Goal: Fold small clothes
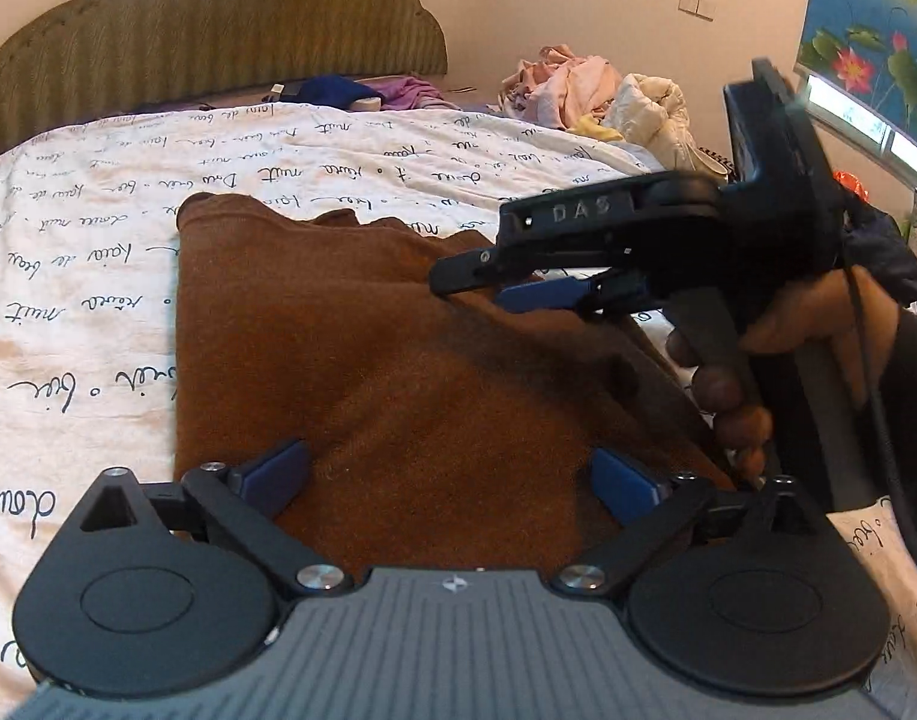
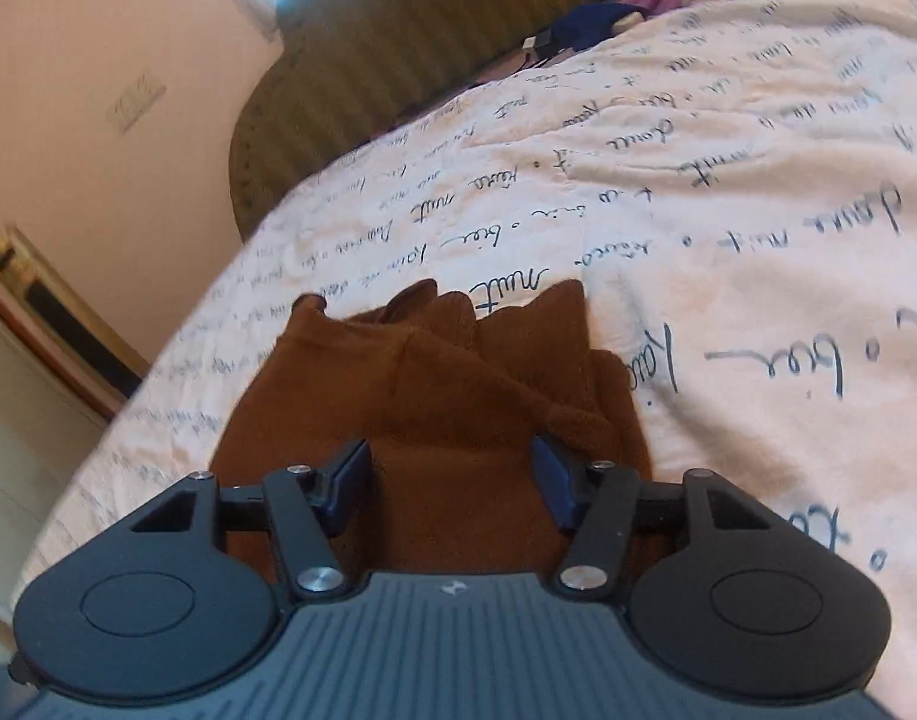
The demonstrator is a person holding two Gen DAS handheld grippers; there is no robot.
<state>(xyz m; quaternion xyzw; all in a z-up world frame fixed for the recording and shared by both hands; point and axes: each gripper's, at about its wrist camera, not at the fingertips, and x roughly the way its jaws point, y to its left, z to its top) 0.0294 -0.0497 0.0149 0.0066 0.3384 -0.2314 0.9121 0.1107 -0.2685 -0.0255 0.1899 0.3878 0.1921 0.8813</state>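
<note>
Bed: cream quilted cover with black handwritten script (image 1: 98, 252), olive ribbed headboard (image 1: 218, 12) at the far end. A heap of pale pink and cream laundry (image 1: 590, 96) sits at the far corner, well apart from my work.

Task item: brown knitted garment (image 1: 350, 360), lying flat on the cover directly under both my tools. It looks already folded at least once; layered edges show at its far end.

Left gripper (image 1: 449, 483): jaws wide apart, blue pads either side of bare knit, nothing pinched. Right gripper (image 2: 449, 480): jaws partly apart, also over the cloth, not clamped on it.

Handling, my judgement: light, soft, limp, slightly fuzzy knit. It should not slip from the pads, but it will sag and the layers may shear if lifted from one point. Best taken at two corners of one edge, pinching all layers together, then carried over level.

View differences: left wrist view shows the right gripper (image 1: 494, 285) side-on with a hand (image 1: 818, 330) on its handle, plus the garment's broad flat face. Right wrist view alone shows the stepped, bunched far edge (image 2: 434, 312) and a wall switch plate (image 2: 137, 102).
</note>
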